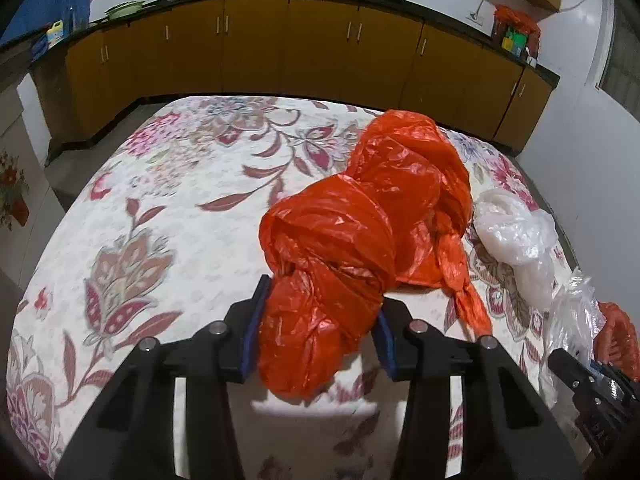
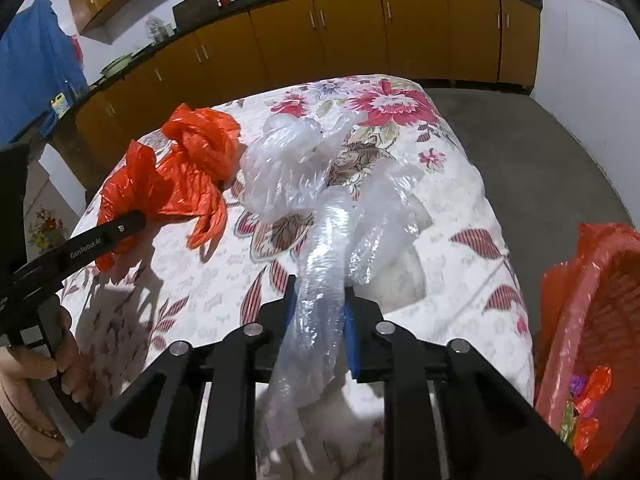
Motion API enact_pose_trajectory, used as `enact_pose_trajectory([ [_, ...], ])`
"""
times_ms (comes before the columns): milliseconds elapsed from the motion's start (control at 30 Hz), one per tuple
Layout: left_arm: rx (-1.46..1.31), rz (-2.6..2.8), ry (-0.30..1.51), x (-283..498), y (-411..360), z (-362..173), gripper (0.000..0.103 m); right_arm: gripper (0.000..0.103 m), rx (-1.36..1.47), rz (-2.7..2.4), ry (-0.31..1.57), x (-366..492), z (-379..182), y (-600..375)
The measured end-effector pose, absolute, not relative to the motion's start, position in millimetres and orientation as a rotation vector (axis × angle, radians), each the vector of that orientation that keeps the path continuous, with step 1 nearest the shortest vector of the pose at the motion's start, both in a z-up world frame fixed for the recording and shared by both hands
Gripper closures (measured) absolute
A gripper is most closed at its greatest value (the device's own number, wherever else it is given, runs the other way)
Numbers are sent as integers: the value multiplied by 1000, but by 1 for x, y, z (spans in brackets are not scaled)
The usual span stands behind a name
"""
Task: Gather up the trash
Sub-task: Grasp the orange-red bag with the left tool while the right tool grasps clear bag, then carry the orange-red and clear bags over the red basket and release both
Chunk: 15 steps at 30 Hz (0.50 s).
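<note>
A crumpled orange plastic bag (image 1: 360, 208) lies on the floral bedsheet (image 1: 160, 208). My left gripper (image 1: 322, 300) is shut on its near end, which fills the space between the blue pads. The same orange plastic bag (image 2: 188, 172) shows at the left of the right wrist view, with the left gripper's finger (image 2: 120, 224) against it. A clear plastic bag (image 2: 288, 168) lies beside the orange one, and my right gripper (image 2: 320, 292) is shut on its twisted near end. In the left wrist view the clear plastic bag (image 1: 512, 228) lies right of the orange one.
A red basket (image 2: 592, 300) lined with orange plastic stands off the bed's right edge, with coloured wrappers in it. Yellow cabinets (image 1: 320, 48) under a dark counter run along the far wall. Grey floor (image 2: 540, 152) lies to the bed's right. A hand (image 2: 28, 364) holds the left gripper.
</note>
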<state>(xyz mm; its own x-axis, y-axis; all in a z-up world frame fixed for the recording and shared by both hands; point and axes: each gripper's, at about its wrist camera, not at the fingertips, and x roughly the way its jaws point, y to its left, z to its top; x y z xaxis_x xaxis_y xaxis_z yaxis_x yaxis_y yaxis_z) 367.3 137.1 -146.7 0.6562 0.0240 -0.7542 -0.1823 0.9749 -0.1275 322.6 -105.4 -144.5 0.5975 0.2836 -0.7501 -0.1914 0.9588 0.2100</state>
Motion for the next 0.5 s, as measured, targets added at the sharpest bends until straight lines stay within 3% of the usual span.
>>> enact_pose_trajectory([
  [500,-207,57,794,299,126,-110,58,84,147,274,789,263,-105,-147],
])
